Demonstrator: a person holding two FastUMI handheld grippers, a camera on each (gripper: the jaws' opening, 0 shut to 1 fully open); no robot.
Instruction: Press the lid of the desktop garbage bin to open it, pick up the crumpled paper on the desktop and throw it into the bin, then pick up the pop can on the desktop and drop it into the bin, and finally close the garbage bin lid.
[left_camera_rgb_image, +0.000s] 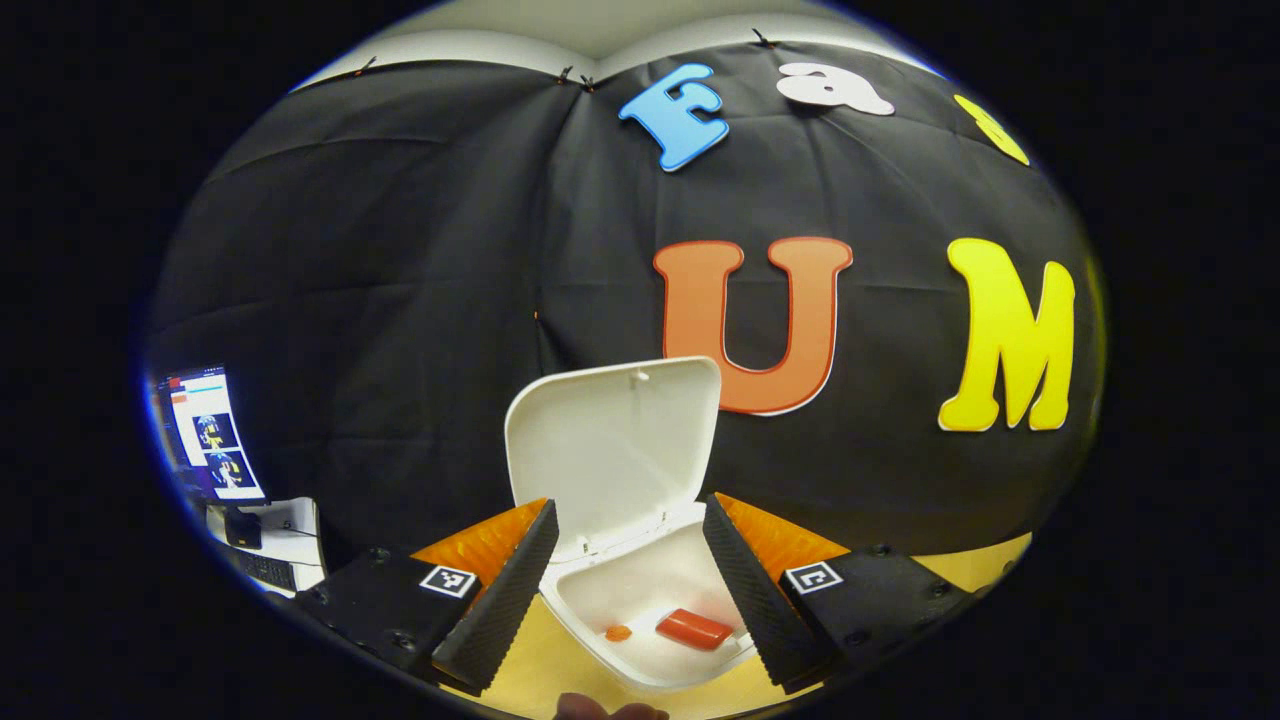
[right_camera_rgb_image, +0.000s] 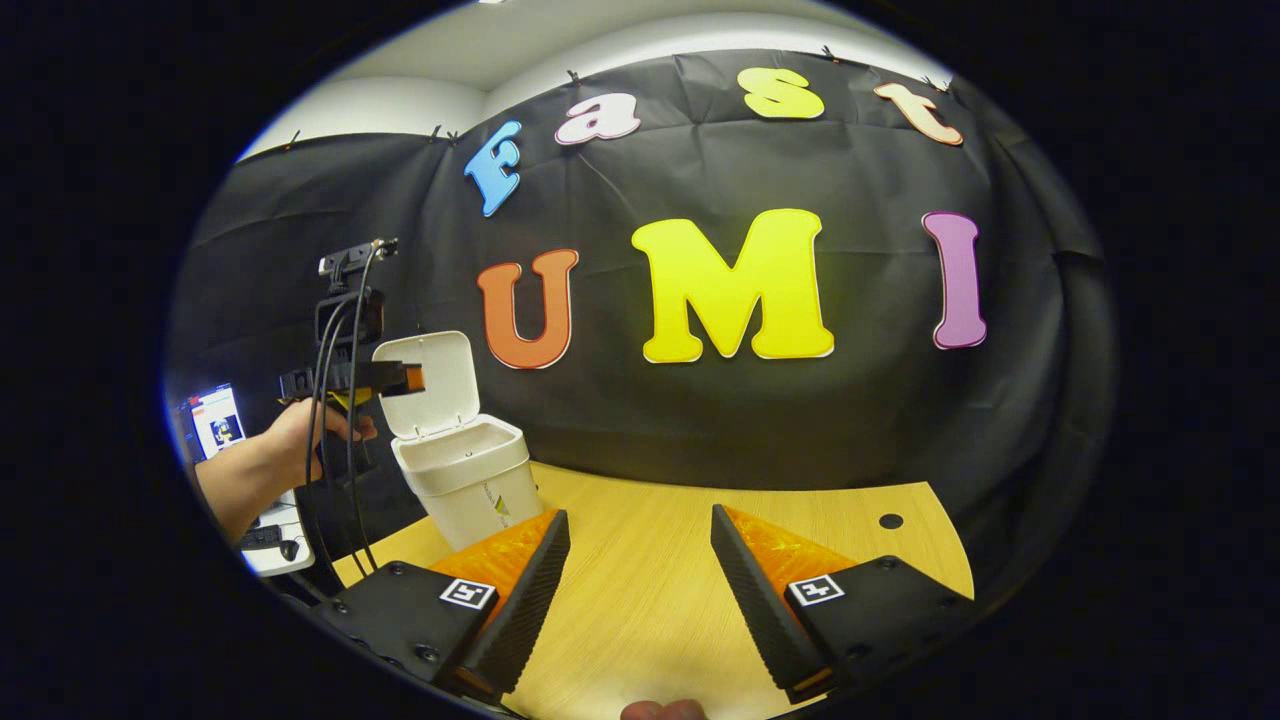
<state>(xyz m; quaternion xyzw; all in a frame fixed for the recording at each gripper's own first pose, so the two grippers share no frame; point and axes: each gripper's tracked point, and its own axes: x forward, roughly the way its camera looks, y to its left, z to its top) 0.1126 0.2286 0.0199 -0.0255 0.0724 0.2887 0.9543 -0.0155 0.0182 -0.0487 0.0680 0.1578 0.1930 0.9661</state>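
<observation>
Bin (right_camera_rgb_image: 465, 470): one, on the desk (right_camera_rgb_image: 650, 560) at its left edge, lid (left_camera_rgb_image: 612, 445) tipped upright, likely left open to take rubbish.
Contents: one red can-like item (left_camera_rgb_image: 694, 628) and one small orange scrap (left_camera_rgb_image: 618, 633) lie inside; paper not identifiable.
Left tongs (left_camera_rgb_image: 630, 585): one pair, spread apart and empty, poised above the bin mouth, apparently to close the lid.
Right tongs (right_camera_rgb_image: 630, 590): one pair, spread apart and empty, held idle over bare desk.
</observation>
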